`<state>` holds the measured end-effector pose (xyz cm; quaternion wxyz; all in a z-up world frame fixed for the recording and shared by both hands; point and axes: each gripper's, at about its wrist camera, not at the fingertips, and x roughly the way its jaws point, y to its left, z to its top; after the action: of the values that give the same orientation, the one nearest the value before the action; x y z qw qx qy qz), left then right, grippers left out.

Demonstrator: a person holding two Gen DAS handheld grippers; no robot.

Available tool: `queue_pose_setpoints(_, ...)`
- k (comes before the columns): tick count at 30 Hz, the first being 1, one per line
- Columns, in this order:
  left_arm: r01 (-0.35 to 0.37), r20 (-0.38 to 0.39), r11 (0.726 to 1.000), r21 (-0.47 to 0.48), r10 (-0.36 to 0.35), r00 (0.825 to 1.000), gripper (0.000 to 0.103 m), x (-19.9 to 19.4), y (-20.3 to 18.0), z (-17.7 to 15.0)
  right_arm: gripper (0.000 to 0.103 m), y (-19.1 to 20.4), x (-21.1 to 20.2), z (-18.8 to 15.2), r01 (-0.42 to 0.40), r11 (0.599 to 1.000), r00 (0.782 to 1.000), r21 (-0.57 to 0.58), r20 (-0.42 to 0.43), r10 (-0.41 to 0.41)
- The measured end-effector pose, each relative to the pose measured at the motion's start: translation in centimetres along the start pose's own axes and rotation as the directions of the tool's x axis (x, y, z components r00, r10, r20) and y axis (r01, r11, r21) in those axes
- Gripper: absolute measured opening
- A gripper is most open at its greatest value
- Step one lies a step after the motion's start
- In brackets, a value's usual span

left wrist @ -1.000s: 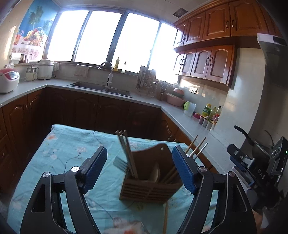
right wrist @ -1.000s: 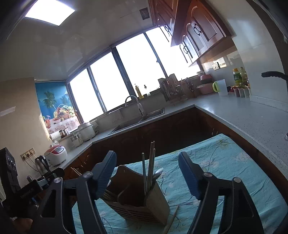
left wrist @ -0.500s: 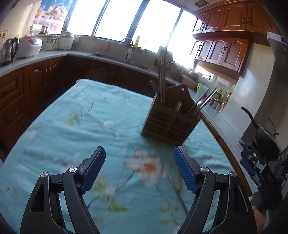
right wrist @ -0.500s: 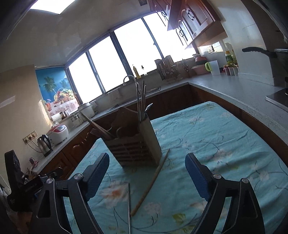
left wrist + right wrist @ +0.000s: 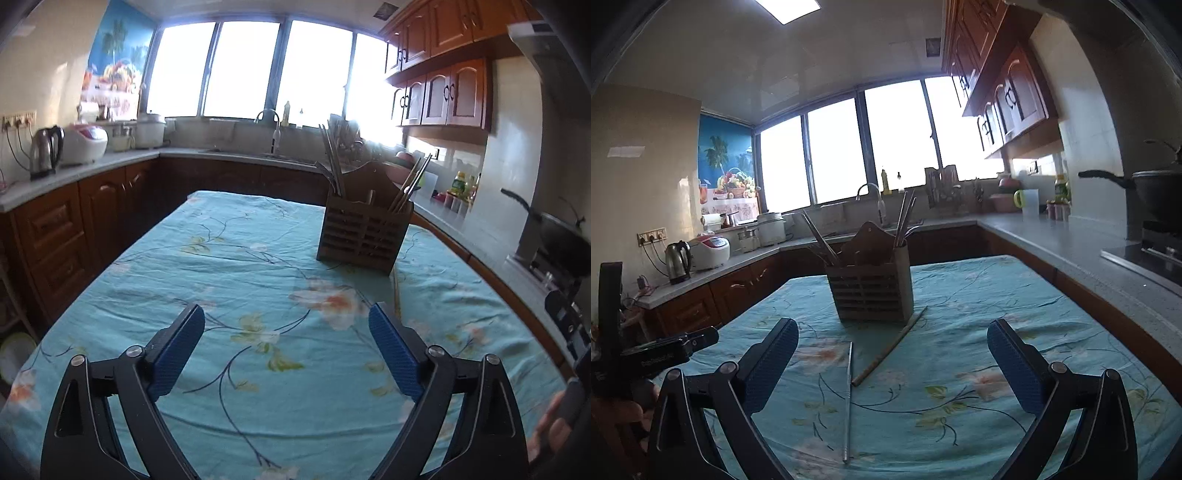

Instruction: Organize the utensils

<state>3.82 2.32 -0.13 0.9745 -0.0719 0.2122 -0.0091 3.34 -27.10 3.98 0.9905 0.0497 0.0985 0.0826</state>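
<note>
The left gripper (image 5: 286,347) hangs over the floral tablecloth (image 5: 229,266), its jaws opening with nothing between them; the right gripper (image 5: 892,363) likewise, jaws opening and empty; the wooden holder (image 5: 871,291) stands upright further along the table, chopsticks (image 5: 905,214) and other utensils sticking out of it; a wooden chopstick (image 5: 888,347) and a metal chopstick (image 5: 848,398) lie on the cloth just before it, nearest the right gripper.
</note>
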Motion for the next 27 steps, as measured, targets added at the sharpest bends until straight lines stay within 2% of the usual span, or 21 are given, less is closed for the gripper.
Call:
queue_pose_setpoints(3, -0.016, -0.006, 0.999, 0.027, 0.016, 1.000, 0.095, 0.1, -0.6, -1.1, 0.103, 0.2, -0.8, -1.2, 0.037, 0.998, 0.998, -0.044, 0.048, -0.035)
queue_pose_setpoints(5, -0.028, -0.008, 0.999, 0.044, 0.028, 1.000, 0.095, 0.1, -0.9, -1.4, 0.103, 0.2, -0.3, -1.6, 0.051, 0.997, 0.998, -0.060, 0.029, -0.049)
queue_pose_setpoints(12, -0.062, 0.021, 0.996, 0.068, 0.060, 0.998, 0.095, -0.2, -1.3, -1.8, 0.103, 0.2, -0.4, -2.1, 0.034, 0.997, 0.999, -0.063, 0.027, -0.033)
queue_pose_setpoints(27, -0.091, 0.072, 0.991, 0.099, 0.084, 0.994, 0.095, -1.1, -1.8, -1.8, 0.103, 0.3, -1.3, -2.3, 0.032, 0.997, 0.999, -0.069, 0.040, -0.029)
